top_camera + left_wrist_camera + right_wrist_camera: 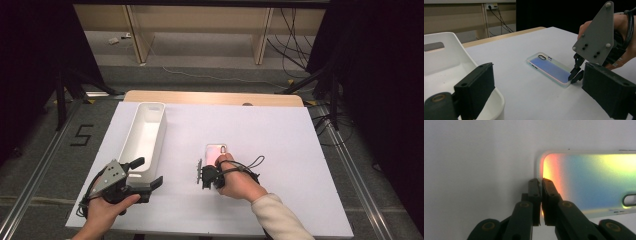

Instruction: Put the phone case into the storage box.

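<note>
- Iridescent translucent phone case [216, 152] flat on white table [280, 150], mid-table, right of long white plastic bin [145, 135]; long axis runs away from person, camera cutout at far end.
- Right gripper [540, 185] pinched on case's near short edge.
- Left gripper [145, 175] jaws wide, holding nothing, by bin's near end.

Dim surroundings – bright tabletop, slightly soft focus

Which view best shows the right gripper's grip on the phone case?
The right gripper view: the fingers pinch the phone case rim at its short end. The left gripper view shows the case whole, side-on; the high view has it small and partly behind the hand.
</note>
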Demonstrator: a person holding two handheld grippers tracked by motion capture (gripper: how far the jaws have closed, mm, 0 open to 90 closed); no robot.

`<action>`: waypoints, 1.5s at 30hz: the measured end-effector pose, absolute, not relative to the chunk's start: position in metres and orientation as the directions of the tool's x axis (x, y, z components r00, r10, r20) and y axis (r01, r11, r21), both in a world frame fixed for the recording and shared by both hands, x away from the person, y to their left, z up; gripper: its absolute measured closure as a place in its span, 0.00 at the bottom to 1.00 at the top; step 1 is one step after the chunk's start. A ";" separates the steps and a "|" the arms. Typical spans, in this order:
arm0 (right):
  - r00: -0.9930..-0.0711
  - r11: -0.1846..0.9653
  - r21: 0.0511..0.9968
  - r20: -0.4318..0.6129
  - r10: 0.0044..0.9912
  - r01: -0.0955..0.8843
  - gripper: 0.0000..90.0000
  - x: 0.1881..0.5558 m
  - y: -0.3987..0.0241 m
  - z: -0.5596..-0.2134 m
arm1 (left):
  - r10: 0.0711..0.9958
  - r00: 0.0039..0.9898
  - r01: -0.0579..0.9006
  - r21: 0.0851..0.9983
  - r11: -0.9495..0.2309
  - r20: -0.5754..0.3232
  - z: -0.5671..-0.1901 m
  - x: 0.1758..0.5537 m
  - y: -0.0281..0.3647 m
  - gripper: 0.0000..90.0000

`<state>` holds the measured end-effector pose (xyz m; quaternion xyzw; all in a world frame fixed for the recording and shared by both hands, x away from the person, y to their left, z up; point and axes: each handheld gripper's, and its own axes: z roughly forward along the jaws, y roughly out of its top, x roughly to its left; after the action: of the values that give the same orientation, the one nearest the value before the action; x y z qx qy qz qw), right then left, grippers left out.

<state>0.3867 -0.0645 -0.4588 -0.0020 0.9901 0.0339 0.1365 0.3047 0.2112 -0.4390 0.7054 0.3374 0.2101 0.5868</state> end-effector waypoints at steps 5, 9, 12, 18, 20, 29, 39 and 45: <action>-0.964 0.998 0.056 -0.263 0.028 0.014 0.97 0.384 -0.065 -0.459 | 0.723 0.684 0.228 0.970 -0.085 -0.098 -0.439 0.305 0.211 0.11; -0.964 0.998 0.060 -0.264 0.015 -0.001 0.97 0.385 -0.065 -0.459 | 0.723 0.684 0.229 0.970 -0.084 -0.099 -0.439 0.305 0.211 0.11; -0.962 0.997 0.069 -0.272 -0.011 -0.030 0.97 0.387 -0.065 -0.459 | 0.725 0.682 0.231 0.969 -0.090 -0.095 -0.438 0.304 0.211 0.11; -0.965 0.996 0.077 -0.262 -0.013 -0.034 0.97 0.387 -0.065 -0.460 | 0.723 0.683 0.230 0.969 -0.086 -0.098 -0.439 0.305 0.211 0.11; -0.961 0.997 0.066 -0.277 -0.021 -0.041 0.97 0.387 -0.065 -0.459 | 0.723 0.684 0.230 0.969 -0.086 -0.098 -0.439 0.305 0.211 0.11; -0.960 0.997 0.066 -0.280 -0.024 -0.044 0.98 0.385 -0.065 -0.459 | 0.725 0.682 0.230 0.969 -0.090 -0.095 -0.438 0.304 0.212 0.11; -0.957 0.997 0.070 -0.291 0.005 -0.016 0.99 0.380 -0.067 -0.459 | 0.722 0.685 0.230 0.969 -0.086 -0.098 -0.439 0.304 0.211 0.11; -0.950 0.997 0.071 -0.312 -0.005 -0.029 0.99 0.378 -0.069 -0.457 | 0.722 0.686 0.230 0.969 -0.088 -0.097 -0.439 0.305 0.211 0.11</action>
<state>0.3785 -0.0686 -0.4572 -0.0087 0.9867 0.0376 0.1576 0.3046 0.2110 -0.4391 0.7070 0.3364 0.2100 0.5856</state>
